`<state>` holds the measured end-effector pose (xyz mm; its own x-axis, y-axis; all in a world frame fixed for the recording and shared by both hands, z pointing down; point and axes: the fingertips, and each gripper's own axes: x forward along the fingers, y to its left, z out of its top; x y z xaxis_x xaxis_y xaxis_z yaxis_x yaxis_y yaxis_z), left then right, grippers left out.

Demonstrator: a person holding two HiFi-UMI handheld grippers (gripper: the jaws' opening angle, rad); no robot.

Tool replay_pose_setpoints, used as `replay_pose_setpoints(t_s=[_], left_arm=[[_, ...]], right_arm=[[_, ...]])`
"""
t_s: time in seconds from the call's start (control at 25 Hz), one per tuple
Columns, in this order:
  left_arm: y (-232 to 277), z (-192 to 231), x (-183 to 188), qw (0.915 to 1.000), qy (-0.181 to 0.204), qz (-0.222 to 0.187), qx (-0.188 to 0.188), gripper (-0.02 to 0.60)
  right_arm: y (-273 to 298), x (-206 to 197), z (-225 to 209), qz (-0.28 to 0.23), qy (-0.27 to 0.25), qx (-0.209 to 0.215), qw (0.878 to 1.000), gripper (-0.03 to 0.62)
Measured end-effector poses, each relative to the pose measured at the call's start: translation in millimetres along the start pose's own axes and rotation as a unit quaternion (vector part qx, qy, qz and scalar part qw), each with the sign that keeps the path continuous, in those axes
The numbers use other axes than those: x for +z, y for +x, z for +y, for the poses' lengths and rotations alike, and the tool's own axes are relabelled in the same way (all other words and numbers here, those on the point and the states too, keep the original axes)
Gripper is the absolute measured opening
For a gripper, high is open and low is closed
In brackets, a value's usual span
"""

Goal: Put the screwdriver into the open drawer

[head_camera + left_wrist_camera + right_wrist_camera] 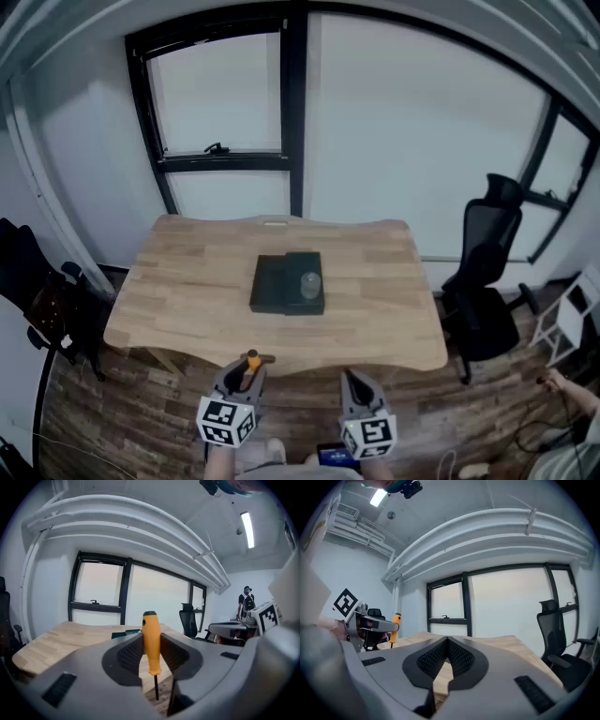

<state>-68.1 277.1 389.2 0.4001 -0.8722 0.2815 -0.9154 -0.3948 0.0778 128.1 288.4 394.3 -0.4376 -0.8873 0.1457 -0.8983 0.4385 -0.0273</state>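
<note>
The carrying step is being done: the screwdriver (151,639) is being gripped upright by its handle in the left tool (246,373), near the desk (187,281) edge. The right tool (447,641) is being pressed together, empty. A forward reach to the drawer (286,283) mid-desk is likely being called for.

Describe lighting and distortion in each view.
Head view: strong fisheye bends the window frame, corners dark and vignetted. Left gripper view: ceiling light glares, screwdriver sharp. Right gripper view: ceiling pipes bowed, window glass washed out.
</note>
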Motion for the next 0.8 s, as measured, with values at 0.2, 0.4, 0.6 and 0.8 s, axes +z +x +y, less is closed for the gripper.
replay_pose_setpoints(t_s=[0.2, 0.4, 0.6, 0.8], left_arm=[[-5.7, -8.9, -1.6, 1.0000, -0.003, -0.003, 0.006, 0.110], [-7.0, -19.1, -2.5, 0.9999, -0.005, -0.003, 0.012, 0.110], [-10.4, -30.3, -7.4, 0.9998, -0.008, 0.000, 0.017, 0.110], [-16.9, -26.6, -12.6, 0.9994, -0.007, 0.006, 0.032, 0.110]], right_arm=[[-9.7, 0.3, -4.8, -0.004, -0.004, 0.003, 1.000, -0.003], [-18.4, -1.4, -13.3, -0.003, -0.002, 0.008, 1.000, -0.003], [-25.2, -6.5, -21.3, -0.001, 0.030, 0.018, 0.999, -0.003], [-29.4, -13.3, -22.2, 0.003, 0.036, 0.022, 0.999, -0.003]])
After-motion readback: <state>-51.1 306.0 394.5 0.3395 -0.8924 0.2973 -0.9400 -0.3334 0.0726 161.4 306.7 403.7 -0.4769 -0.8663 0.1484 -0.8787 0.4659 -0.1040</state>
